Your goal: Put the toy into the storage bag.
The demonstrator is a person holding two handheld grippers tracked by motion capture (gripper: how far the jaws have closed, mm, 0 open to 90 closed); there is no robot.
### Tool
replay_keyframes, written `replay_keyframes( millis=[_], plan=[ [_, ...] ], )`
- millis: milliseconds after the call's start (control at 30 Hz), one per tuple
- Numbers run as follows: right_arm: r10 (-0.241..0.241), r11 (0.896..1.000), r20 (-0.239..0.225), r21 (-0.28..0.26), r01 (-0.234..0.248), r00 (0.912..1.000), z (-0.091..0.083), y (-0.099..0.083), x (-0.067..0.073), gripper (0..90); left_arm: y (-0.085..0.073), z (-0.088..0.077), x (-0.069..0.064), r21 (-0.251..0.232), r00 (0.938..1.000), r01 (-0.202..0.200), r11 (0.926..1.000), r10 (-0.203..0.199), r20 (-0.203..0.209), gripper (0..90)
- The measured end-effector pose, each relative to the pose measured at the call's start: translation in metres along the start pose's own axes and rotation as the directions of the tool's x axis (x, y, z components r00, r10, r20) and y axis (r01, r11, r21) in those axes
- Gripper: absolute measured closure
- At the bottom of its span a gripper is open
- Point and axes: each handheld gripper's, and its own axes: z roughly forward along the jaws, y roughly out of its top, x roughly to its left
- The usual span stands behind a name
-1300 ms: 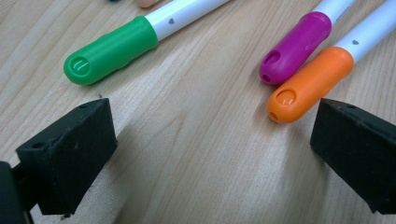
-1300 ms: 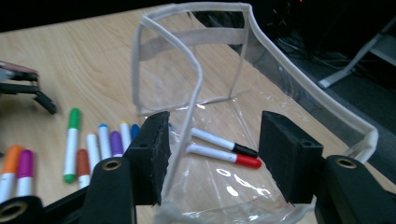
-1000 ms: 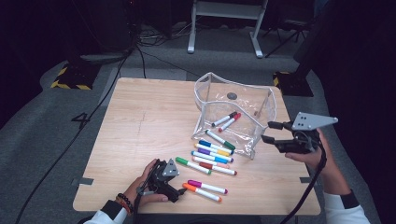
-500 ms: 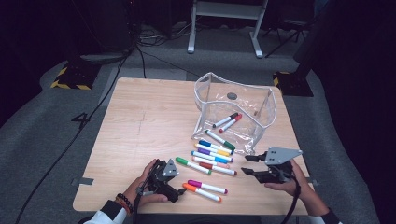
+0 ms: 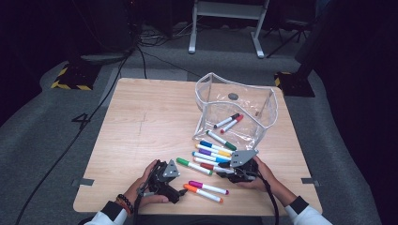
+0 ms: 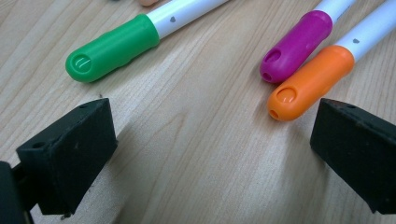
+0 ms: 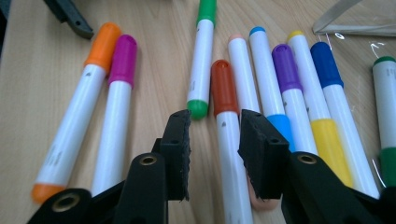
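Jaws of the right gripper [image 7: 212,154], just closing, straddle an ungripped red-capped marker [image 7: 227,121] at five o'clock on the worktop [image 5: 141,122]; left gripper [image 5: 164,180] rests released; three markers in the clear pouch [image 5: 267,101], about nine outside.

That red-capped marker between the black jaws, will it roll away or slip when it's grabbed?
The red-capped marker is a smooth round barrel lying flat, so a nudge would probably roll it. It looks stiff and light. The right gripper straddles it, its jaws just closing without visibly pressing; the smooth plastic might slip.
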Motion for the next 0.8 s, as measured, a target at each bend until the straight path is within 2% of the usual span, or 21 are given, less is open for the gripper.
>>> replay_keyframes(
  millis=[100,233,367,533,600,800],
  plan=[
    [-0.009,1.0,0.007,0.012,0.009,0.9999,0.008,0.004,-0.002,65.1,0.0,0.0,0.0,0.0,1.0,0.0,1.0,0.0,-0.001,0.6],
    [-0.008,1.0,-0.006,0.022,0.009,0.9999,0.019,0.006,-0.004,67.0,0.0,0.0,-0.002,-0.003,0.9999,-0.009,1.0,0.009,0.011,0.6],
    [0.006,1.0,-0.008,0.02,-0.006,0.9999,0.025,0.007,-0.008,71.0,0.0,0.0,-0.002,0.0,0.9998,-0.016,0.9999,0.016,0.014,0.6],
    [-0.009,0.999,-0.027,0.04,0.01,0.9996,0.031,0.01,-0.008,71.8,0.002,0.002,-0.008,0.0,0.9995,-0.023,0.9997,0.023,0.024,0.6],
    [0.002,0.999,-0.033,0.055,0.0,0.9994,0.034,0.007,-0.007,72.3,0.003,0.003,-0.009,-0.003,0.9993,-0.025,0.9997,0.025,0.027,0.5],
    [0.033,0.998,-0.041,0.054,-0.031,0.9986,0.031,0.004,-0.009,74.5,0.003,0.003,-0.009,-0.003,0.9993,-0.025,0.9997,0.025,0.027,0.5]
  ],
)
